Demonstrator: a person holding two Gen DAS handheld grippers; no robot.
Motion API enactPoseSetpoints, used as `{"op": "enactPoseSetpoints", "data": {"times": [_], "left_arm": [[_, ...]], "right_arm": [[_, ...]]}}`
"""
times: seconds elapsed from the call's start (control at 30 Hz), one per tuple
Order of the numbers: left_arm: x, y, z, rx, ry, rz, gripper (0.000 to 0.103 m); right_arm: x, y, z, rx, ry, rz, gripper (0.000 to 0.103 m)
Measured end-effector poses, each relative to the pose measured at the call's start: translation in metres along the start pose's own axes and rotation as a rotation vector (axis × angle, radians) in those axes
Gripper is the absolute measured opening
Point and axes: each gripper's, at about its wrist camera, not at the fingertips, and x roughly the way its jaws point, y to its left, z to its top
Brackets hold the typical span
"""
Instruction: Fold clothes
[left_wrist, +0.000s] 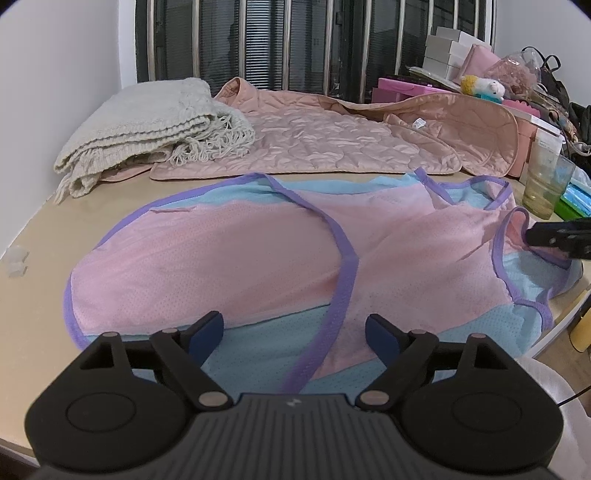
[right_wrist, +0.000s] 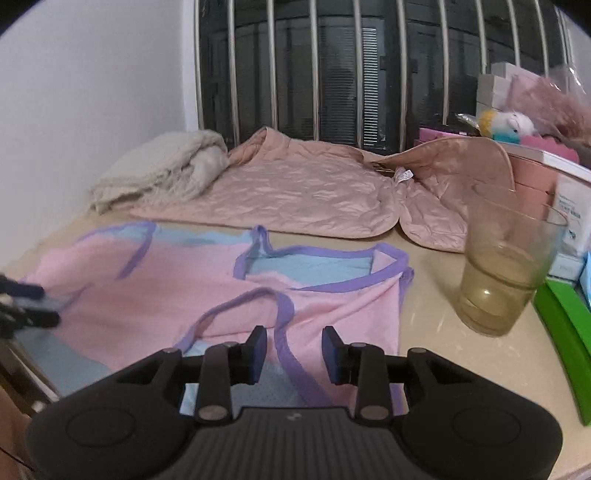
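A pink and light-blue mesh vest (left_wrist: 236, 254) with purple trim lies spread flat on the beige table (left_wrist: 37, 236). My left gripper (left_wrist: 294, 326) hovers over its near hem with the jaws wide apart. A purple strap (left_wrist: 343, 280) runs up between them, untouched by either pad. In the right wrist view the same vest (right_wrist: 147, 280) shows its neckline and armholes. My right gripper (right_wrist: 294, 341) stands open just above a purple-edged armhole strap (right_wrist: 284, 332), which lies in the gap between the pads. Each gripper appears at the edge of the other's view: the right gripper (left_wrist: 543, 238) and the left gripper (right_wrist: 33, 302).
Behind the vest lie a quilted pink jacket (left_wrist: 332, 140) and a folded cream knitted blanket (left_wrist: 147, 125). A glass tumbler (right_wrist: 506, 266) of yellowish liquid stands close on the right, next to a green box (right_wrist: 565, 332). Boxes and a plush toy (left_wrist: 484, 88) crowd the back right. The table edge (left_wrist: 565, 321) is near.
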Motion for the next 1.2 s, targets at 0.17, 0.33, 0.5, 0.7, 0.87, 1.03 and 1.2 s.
{"op": "enactPoseSetpoints", "data": {"times": [0.17, 0.33, 0.5, 0.7, 0.87, 1.03, 1.2], "left_arm": [[-0.001, -0.001, -0.002, -0.007, -0.001, 0.016, 0.086], [0.000, -0.002, 0.000, -0.005, 0.003, 0.015, 0.087], [-0.001, 0.000, 0.000, -0.006, 0.007, 0.015, 0.087], [-0.001, -0.002, -0.001, -0.012, 0.003, 0.024, 0.088], [-0.001, -0.003, 0.000, -0.011, 0.005, 0.023, 0.088], [0.000, -0.004, 0.000, -0.008, 0.006, 0.025, 0.091], [0.000, -0.003, -0.001, -0.005, 0.003, 0.021, 0.091]], "right_arm": [[-0.002, -0.007, -0.002, 0.049, 0.004, -0.065, 0.001], [-0.029, -0.028, -0.013, 0.078, 0.000, -0.126, 0.002], [-0.046, -0.039, -0.011, 0.121, -0.040, -0.028, 0.041], [-0.028, -0.066, 0.000, 0.223, -0.037, -0.105, 0.032], [-0.025, -0.043, -0.012, 0.067, -0.028, -0.063, 0.019], [-0.051, -0.055, -0.015, 0.152, -0.134, 0.033, 0.025], [-0.039, -0.042, -0.010, 0.068, -0.153, 0.079, 0.011]]}}
